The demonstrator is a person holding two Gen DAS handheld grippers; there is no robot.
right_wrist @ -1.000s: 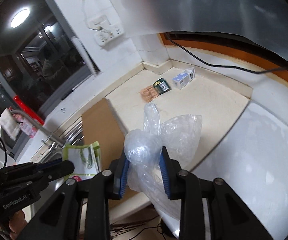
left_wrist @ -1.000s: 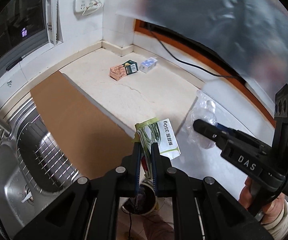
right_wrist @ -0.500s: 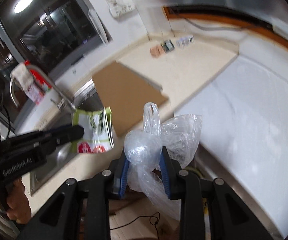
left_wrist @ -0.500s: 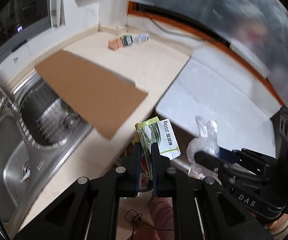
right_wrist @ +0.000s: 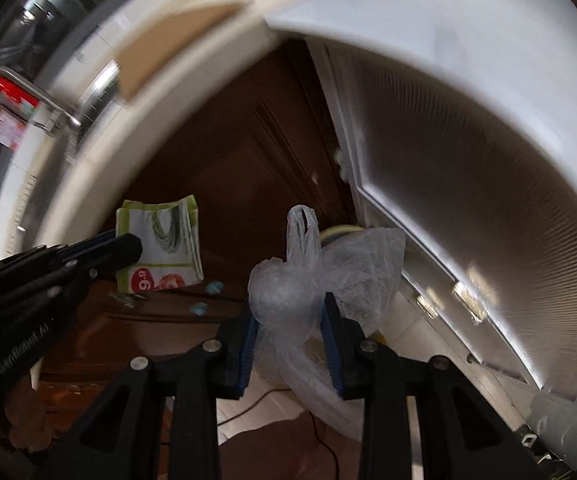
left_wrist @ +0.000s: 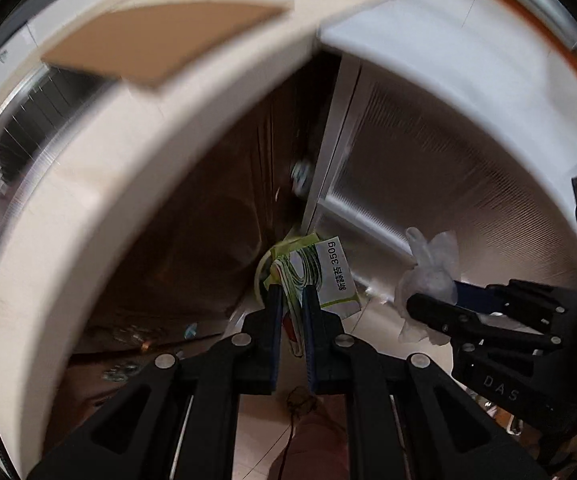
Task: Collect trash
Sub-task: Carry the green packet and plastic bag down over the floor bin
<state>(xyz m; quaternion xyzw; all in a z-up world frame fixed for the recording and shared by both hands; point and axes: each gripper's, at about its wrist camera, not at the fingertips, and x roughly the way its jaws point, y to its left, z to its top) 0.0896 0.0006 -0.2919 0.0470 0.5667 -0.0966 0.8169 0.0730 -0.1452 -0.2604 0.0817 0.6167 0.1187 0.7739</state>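
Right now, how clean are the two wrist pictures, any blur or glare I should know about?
Left wrist view: countertop edge smeared by motion, green packet in the left gripper stays readable. Right wrist view: same smear, bright glare streaks on the white cabinet door, plastic bag between the right gripper pads sharp.
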